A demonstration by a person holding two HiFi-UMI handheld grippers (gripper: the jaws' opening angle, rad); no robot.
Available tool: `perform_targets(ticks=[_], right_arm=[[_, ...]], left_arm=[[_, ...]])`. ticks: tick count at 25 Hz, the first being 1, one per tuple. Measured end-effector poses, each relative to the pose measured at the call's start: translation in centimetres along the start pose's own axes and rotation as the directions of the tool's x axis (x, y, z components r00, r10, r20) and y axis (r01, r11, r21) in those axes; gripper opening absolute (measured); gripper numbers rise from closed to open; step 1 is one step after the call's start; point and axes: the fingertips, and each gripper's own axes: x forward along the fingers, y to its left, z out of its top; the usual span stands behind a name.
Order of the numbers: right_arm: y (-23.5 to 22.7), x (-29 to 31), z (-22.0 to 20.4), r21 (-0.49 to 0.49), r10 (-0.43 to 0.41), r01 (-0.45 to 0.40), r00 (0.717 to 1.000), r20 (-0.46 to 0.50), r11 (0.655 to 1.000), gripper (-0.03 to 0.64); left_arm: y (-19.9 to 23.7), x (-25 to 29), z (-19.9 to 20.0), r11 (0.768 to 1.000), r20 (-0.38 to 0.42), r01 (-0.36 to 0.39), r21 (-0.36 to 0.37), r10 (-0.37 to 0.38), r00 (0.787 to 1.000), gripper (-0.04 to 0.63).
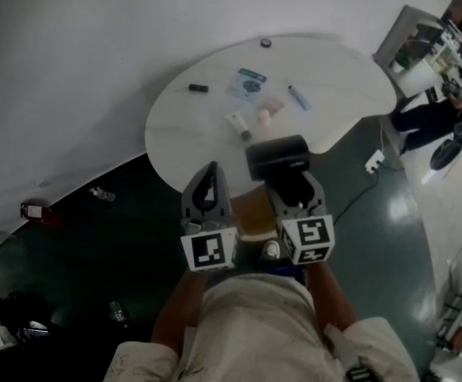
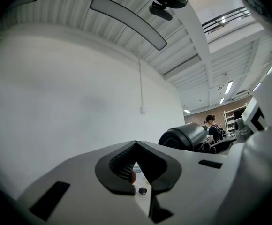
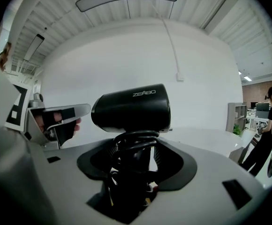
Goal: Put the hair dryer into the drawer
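- Hair dryer, clamped by its cord-wrapped handle in the right gripper, stands upright over the near edge of the round table.
- Left gripper, just left of it, has jaws together, empty.

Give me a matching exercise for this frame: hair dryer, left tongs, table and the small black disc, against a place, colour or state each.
1 hair dryer
2 left tongs
3 table
4 black disc

A white, rounded
B gripped by the right tongs
C at the table's far edge
D shut, empty

Pairs: 1-B, 2-D, 3-A, 4-C
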Motion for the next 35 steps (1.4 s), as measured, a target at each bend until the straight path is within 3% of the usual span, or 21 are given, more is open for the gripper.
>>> perform_targets(ticks=[11,15,25,30,35], right_arm=[[-0.1,-1.0,-6.8,0.069,0.027,-0.013,0.977,-0.212,0.998,0.258],[0.6,-0.9,-9.4,0.073,0.063,-0.042,0.951,-0.303,0.996,0.258],[0.9,-1.6,-16.1,0.093,0.131,-0.098,0.853,-0.505,0.991,0.258],[1.9,-2.0,-19.3,0.113,0.174,-0.133,0.780,-0.602,0.985,0.258],[2.1,-2.7,-22.5,0.135,0.200,-0.147,0.673,-0.712,0.980,0.258]], left_arm=[[-0.5,-0.8,-1.9,1.000,-0.038,0.002,-0.010,-0.002,0.999,0.002],[-1.2,-0.8,-2.6,1.000,-0.043,0.004,-0.005,-0.004,0.999,0.002],[-2.5,-0.6,-4.7,1.000,-0.082,-0.004,-0.009,0.003,0.997,0.002],[-2.4,-0.7,-5.5,1.000,-0.080,-0.007,-0.013,0.006,0.997,0.002],[-2.5,-0.7,-6.1,1.000,-0.091,-0.006,-0.018,0.004,0.996,0.002]])
